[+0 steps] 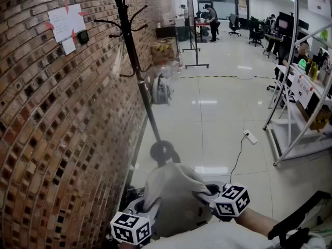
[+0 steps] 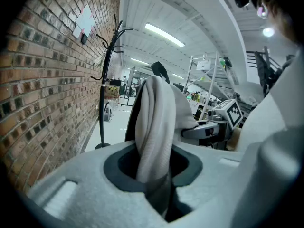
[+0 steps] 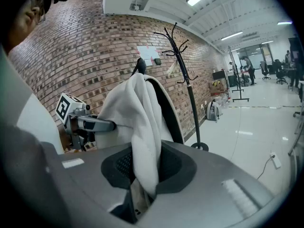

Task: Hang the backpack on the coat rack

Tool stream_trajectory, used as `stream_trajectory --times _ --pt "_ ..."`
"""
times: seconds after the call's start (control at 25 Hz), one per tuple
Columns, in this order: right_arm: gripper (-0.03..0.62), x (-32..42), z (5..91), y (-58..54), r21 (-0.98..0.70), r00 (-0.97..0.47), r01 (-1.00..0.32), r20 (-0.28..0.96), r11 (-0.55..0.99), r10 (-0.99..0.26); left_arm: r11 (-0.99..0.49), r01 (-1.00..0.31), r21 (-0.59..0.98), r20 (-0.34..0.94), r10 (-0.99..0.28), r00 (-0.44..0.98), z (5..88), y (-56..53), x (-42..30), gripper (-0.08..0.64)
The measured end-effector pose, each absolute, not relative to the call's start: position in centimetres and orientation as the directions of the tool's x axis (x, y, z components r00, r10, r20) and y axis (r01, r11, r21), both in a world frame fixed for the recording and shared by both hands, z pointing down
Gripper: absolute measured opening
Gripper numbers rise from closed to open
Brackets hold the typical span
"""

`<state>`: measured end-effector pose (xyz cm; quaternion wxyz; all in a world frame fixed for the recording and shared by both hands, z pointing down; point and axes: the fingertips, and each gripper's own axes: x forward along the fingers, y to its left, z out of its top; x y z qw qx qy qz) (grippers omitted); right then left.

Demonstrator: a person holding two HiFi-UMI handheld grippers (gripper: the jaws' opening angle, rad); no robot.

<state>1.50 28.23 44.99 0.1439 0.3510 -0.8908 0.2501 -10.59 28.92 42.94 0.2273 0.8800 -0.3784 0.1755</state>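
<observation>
A light grey backpack (image 1: 174, 198) with black trim hangs between my two grippers, low in the head view. My left gripper (image 1: 142, 211) is shut on a grey fold of the backpack (image 2: 153, 127) at its left side. My right gripper (image 1: 210, 193) is shut on a white-grey fold of the backpack (image 3: 142, 132) at its right side. The black coat rack (image 1: 132, 51) stands ahead by the brick wall, with curved hooks at its top and a round base (image 1: 163, 150) on the floor. The coat rack (image 2: 105, 80) is left of the fabric in the left gripper view, and the coat rack (image 3: 186, 80) is right of it in the right gripper view.
A brick wall (image 1: 57, 139) runs along the left. A small white appliance (image 1: 161, 91) stands on the floor beyond the rack. A power strip with its cable (image 1: 250, 137) lies on the glossy floor at the right, beside a white metal shelf frame (image 1: 290, 113). People stand far off at the desks.
</observation>
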Motion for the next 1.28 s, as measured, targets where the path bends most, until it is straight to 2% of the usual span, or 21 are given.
stream_trajectory --times 0.4,0.64,0.88,1.28 --pt "0.061 5.8 43.2 13.5 -0.315 -0.758 -0.64 0.406 0.701 -0.51 -0.54 -0.801 0.258 0.452 -0.665 0.594 41.8 15.1 -6.1 0.086" --pt "0.061 7.1 41.0 6.6 -0.275 -0.764 -0.634 0.372 0.723 -0.528 -0.535 -0.813 0.227 0.415 -0.702 0.578 39.6 9.1 -4.7 0.086" --pt "0.063 7.1 41.4 -0.4 -0.282 -0.75 -0.65 0.392 0.706 -0.533 -0.535 -0.812 0.234 0.403 -0.707 0.582 39.8 2.4 -4.8 0.086" --pt "0.062 4.6 44.6 -12.2 -0.342 -0.737 -0.664 0.448 0.665 -0.506 -0.519 -0.798 0.307 0.453 -0.657 0.602 43.2 -9.7 -7.2 0.086"
